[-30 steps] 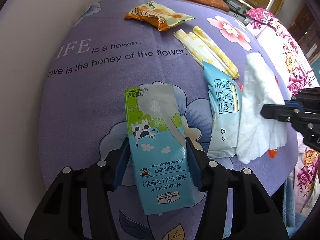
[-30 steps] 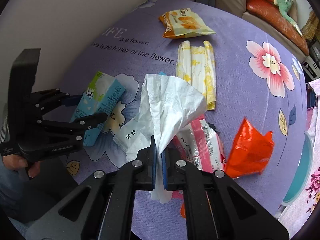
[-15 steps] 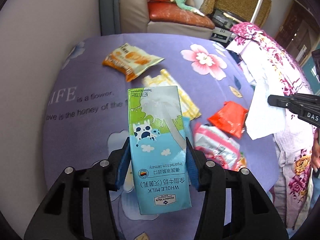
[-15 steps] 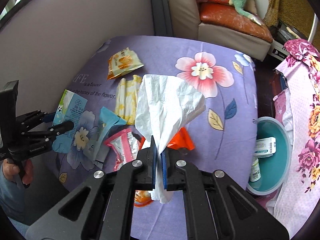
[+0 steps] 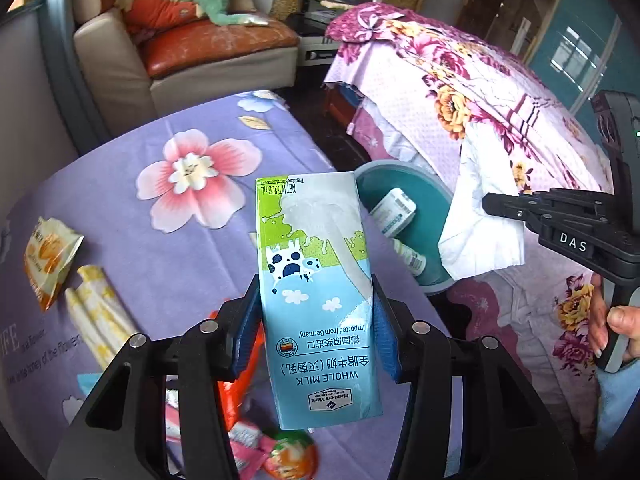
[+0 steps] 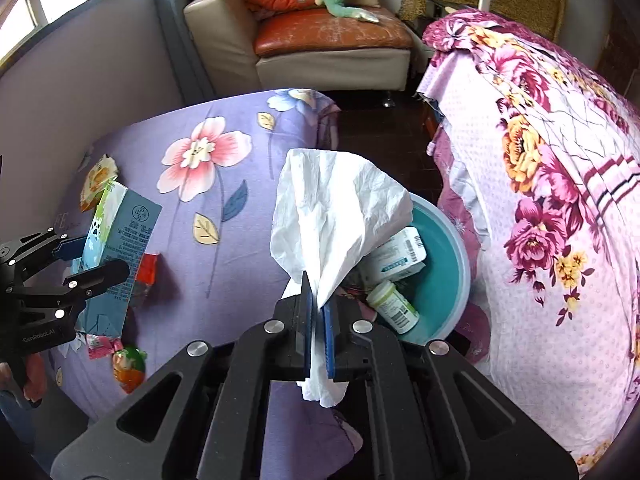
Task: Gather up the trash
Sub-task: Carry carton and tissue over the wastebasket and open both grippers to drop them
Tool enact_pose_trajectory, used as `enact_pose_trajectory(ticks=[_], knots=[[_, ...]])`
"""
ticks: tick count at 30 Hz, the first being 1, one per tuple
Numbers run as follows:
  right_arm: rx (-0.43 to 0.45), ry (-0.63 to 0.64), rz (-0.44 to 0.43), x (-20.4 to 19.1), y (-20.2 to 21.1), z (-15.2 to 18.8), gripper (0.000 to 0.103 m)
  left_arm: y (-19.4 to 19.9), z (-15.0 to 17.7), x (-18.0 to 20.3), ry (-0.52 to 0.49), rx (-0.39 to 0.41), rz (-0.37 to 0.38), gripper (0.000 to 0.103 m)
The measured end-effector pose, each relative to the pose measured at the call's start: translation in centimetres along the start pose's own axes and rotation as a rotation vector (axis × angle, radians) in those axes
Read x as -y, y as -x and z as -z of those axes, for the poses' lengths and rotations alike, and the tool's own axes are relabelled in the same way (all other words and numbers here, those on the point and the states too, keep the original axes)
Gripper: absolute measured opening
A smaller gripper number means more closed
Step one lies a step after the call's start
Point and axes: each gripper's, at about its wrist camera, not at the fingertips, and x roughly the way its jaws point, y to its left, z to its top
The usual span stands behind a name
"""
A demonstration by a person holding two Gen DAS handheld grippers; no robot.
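Observation:
My left gripper [image 5: 316, 320] is shut on a blue and green milk carton [image 5: 316, 280], held above the purple table edge; from the right wrist view the same carton [image 6: 120, 240] shows at the left in that gripper [image 6: 94, 258]. My right gripper [image 6: 319, 320] is shut on a crumpled white tissue [image 6: 340, 216], which hangs over the teal bin [image 6: 448, 264]. In the left wrist view the tissue [image 5: 484, 216] droops over the bin [image 5: 424, 192], which holds a small box and bottles.
On the purple flowered tablecloth [image 5: 192, 248] lie an orange snack bag [image 5: 48, 256], a yellow wrapper [image 5: 96, 308] and pink and orange wrappers [image 5: 256, 440]. A bed with a pink floral cover [image 6: 552, 200] stands right of the bin. A sofa [image 6: 320, 40] sits behind.
Both grippers have swung right from over the table toward the teal bin, each carrying its item. The bin has come into both views; the tissue now hangs above it.

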Motion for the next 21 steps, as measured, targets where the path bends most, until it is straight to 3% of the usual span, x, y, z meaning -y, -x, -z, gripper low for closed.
enact_pose_trajectory(ticks=[10,21], knots=[[-0.031,-0.142,0.028,8.2,-2.5,1.3,0.005,-8.5,-4.5,8.5,-0.098,-0.077,0.076,0.051],[-0.08,-0.173,0.027,10.4,-5.0,1.0,0.005,-12.8,-6.7,10.3,-0.123,-0.118,0.094,0.052]])
